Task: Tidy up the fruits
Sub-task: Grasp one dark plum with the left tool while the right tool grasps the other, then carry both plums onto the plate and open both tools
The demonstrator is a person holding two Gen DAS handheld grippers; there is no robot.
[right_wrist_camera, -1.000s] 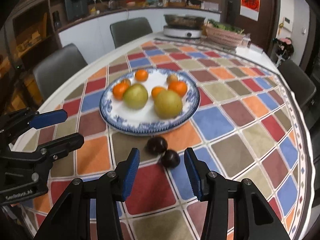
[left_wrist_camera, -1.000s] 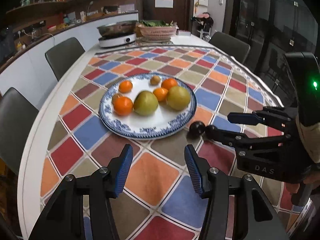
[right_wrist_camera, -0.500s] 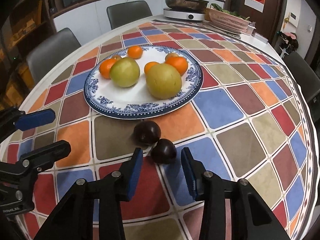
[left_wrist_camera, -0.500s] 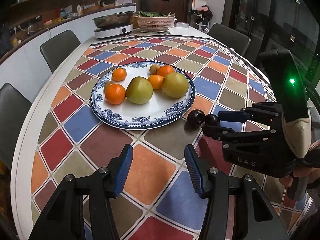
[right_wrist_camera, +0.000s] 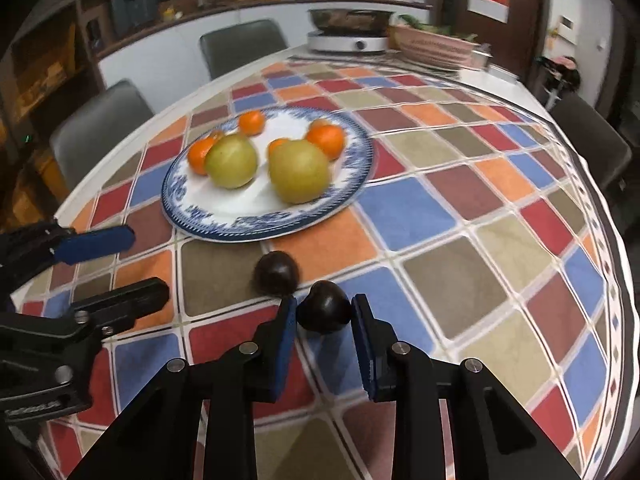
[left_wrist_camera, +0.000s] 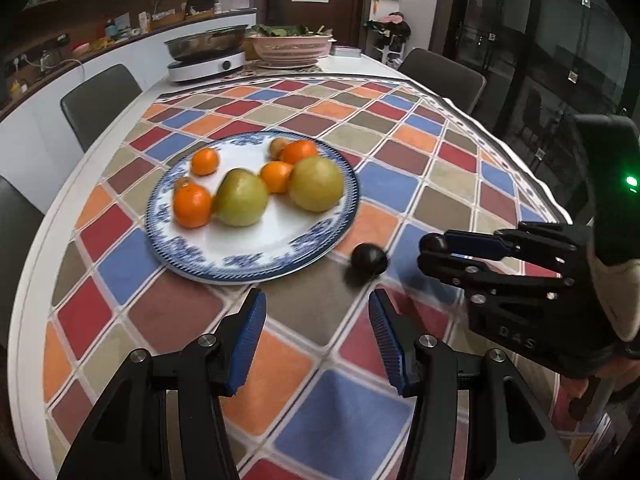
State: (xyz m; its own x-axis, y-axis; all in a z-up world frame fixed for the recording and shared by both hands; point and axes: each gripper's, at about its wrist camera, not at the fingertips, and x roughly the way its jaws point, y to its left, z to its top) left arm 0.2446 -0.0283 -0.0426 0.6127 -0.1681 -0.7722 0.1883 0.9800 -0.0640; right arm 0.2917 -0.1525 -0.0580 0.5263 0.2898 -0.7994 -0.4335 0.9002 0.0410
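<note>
Right gripper (right_wrist_camera: 324,314): blue-padded fingers (right_wrist_camera: 286,334) clamped on the nearer small dark purple round fruit (right_wrist_camera: 325,307), low centre of the right wrist view; jaws just closed in from a wider stance, fruit between them. Fruit apparently on the chequered multicoloured cloth of the desk (right_wrist_camera: 420,208), not lifted. Grip taken across the fruit's widest part, presumably to stop rolling before transfer.

Second dark purple round fruit (right_wrist_camera: 276,273): free, just beside the held one, up and left, near the blue-and-white patterned round plate (right_wrist_camera: 182,194). Plate at centre left, loaded with oranges and two large yellow-green fruits.

Left gripper (left_wrist_camera: 316,326): fingers released, part-spread, empty, above bare cloth at lower centre of the left wrist view.

Both grippers angled steeply down toward the desk.
</note>
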